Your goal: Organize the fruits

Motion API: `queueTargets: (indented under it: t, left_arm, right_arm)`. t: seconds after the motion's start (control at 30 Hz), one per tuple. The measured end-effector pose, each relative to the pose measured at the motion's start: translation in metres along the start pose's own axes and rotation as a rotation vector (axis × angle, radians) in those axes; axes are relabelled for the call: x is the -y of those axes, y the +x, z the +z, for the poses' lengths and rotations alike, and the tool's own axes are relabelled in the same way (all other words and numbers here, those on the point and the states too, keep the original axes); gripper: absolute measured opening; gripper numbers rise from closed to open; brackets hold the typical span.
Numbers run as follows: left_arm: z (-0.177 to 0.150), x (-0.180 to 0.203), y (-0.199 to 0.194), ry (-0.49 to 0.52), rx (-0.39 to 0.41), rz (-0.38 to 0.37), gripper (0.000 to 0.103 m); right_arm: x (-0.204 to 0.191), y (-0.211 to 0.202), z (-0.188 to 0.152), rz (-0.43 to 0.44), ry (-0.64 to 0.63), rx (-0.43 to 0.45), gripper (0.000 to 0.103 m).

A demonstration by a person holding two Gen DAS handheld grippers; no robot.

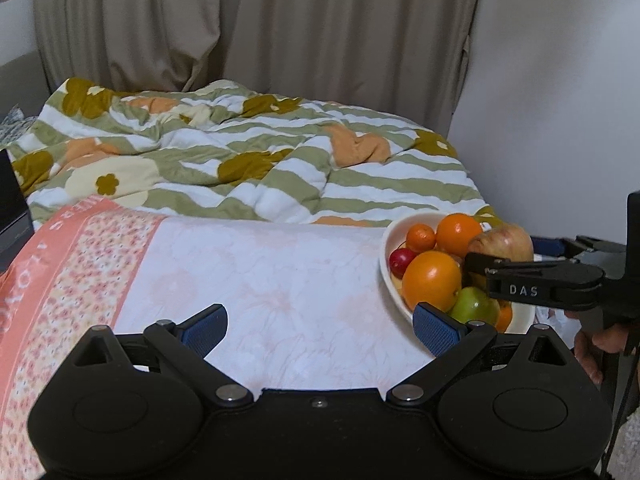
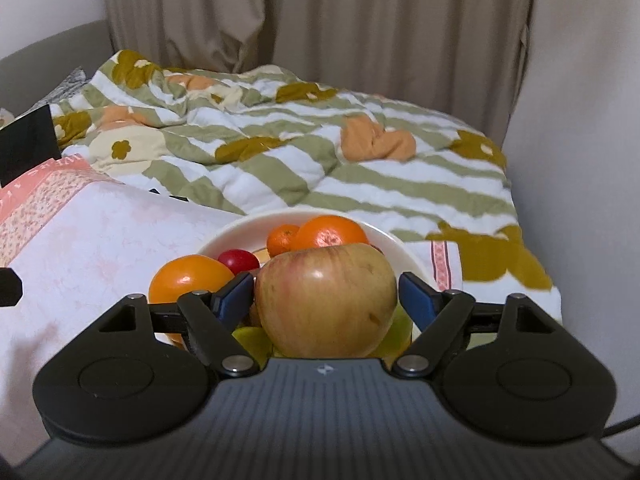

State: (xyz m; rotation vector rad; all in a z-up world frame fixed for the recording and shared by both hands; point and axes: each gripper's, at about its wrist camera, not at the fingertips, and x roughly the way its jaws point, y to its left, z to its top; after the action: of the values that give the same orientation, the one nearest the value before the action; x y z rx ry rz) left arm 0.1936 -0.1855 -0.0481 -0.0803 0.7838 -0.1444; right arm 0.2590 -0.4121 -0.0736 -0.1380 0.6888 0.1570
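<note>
The left claw (image 1: pixel 320 330) hangs spread wide over the pink floral cloth (image 1: pixel 280 280) covering the bench. The right claw (image 2: pixel 326 300), stamped "DAS" on its arm, is clamped on a large red-yellow apple (image 2: pixel 326 300) above the white bowl (image 2: pixel 224 236) at the bench's far right edge, hiding fruit beneath. Beyond lie a striped flowered quilt (image 1: pixel 240 152) and beige curtains (image 1: pixel 260 20).

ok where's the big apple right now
The apple sits between the right gripper's blue pads, over the white bowl, with an orange to its left.
</note>
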Motion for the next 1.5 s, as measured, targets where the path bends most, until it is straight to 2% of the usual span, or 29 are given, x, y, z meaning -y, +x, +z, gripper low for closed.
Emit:
queueTargets:
  t: [0.13, 0.37, 0.67, 0.9, 1.03, 1.2, 1.5]
  left_arm:
    - [-0.005, -0.003, -0.005, -0.024, -0.011, 0.002, 0.101]
    - [-0.003, -0.009, -0.028, -0.028, 0.03, -0.01, 0.101]
    - [-0.001, -0.031, -0.095, 0.018, 0.134, -0.034, 0.101]
    - [-0.009, -0.054, -0.142, 0.08, 0.187, 0.008, 0.102]
    - [-0.018, -0.067, -0.16, 0.11, 0.192, 0.044, 0.103]
    - [-0.03, -0.076, -0.174, 0.151, 0.186, 0.092, 0.103]
    - [-0.042, -0.086, -0.186, 0.149, 0.169, 0.073, 0.103]
  right_arm:
    - [-0.001, -0.001, 0.001, -0.004, -0.014, 0.007, 0.103]
    - [-0.004, -0.027, 0.004, -0.026, 0.0, 0.019, 0.103]
    - [-0.038, -0.112, 0.012, -0.083, 0.043, 0.039, 0.103]
    - [-0.075, -0.187, 0.008, -0.091, 0.132, 0.039, 0.103]
    - [-0.096, -0.215, 0.001, -0.089, 0.187, 0.017, 0.103]
    - [-0.119, -0.232, -0.013, -0.099, 0.203, -0.019, 0.103]
    - [-0.145, -0.242, -0.028, -0.119, 0.218, -0.057, 0.103]
